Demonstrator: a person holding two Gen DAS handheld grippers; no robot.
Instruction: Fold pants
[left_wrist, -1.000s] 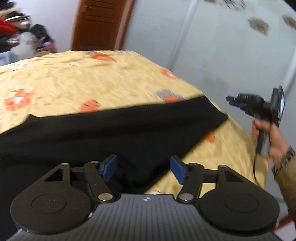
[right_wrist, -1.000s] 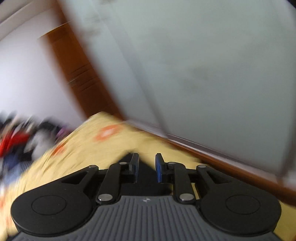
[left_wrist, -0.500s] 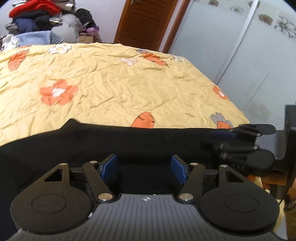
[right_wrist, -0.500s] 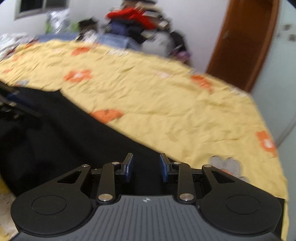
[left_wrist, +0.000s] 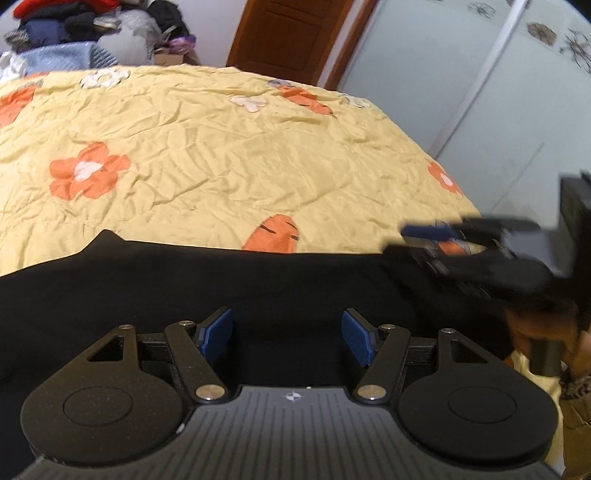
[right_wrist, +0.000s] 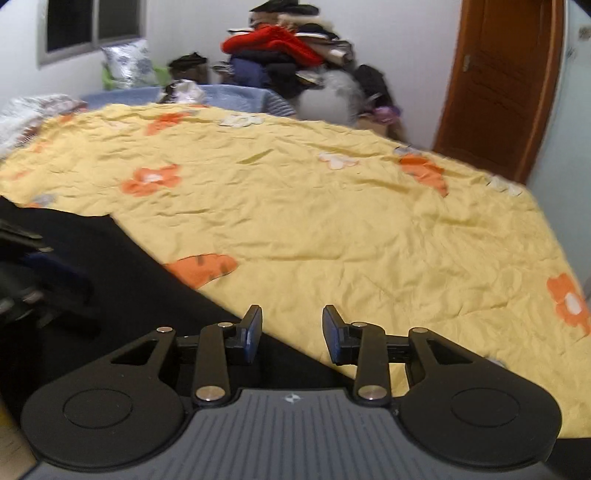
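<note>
From the left wrist view, the left claw is spread wide with nothing between its blue pads, and it hangs right over the black cloth pants. The pants lie flat on the yellow bed cover with orange flowers and carrots, near the edge closest to the person. Their long side runs across the picture from left to right, so the cloth lies just under and in front of this claw. Off to the right, blurry, the right claw reaches in over the right end of the pants; I cannot tell from here if it touches them. From the right wrist view, the right claw is spread too, though not as wide, and it holds nothing. The far edge of the pants runs slanted under it, with the black cloth mostly to the left and the bare bed cover to the right and ahead. The left claw shows as a dark blur at the far left, over the pants. I think each claw is close to its own end, the right one nearest the right end, so both could pinch the near cloth and carry it over. I count one pair of pants, two claws, one bed cover, one brown wooden door and one pile of clothes behind the bed.
</note>
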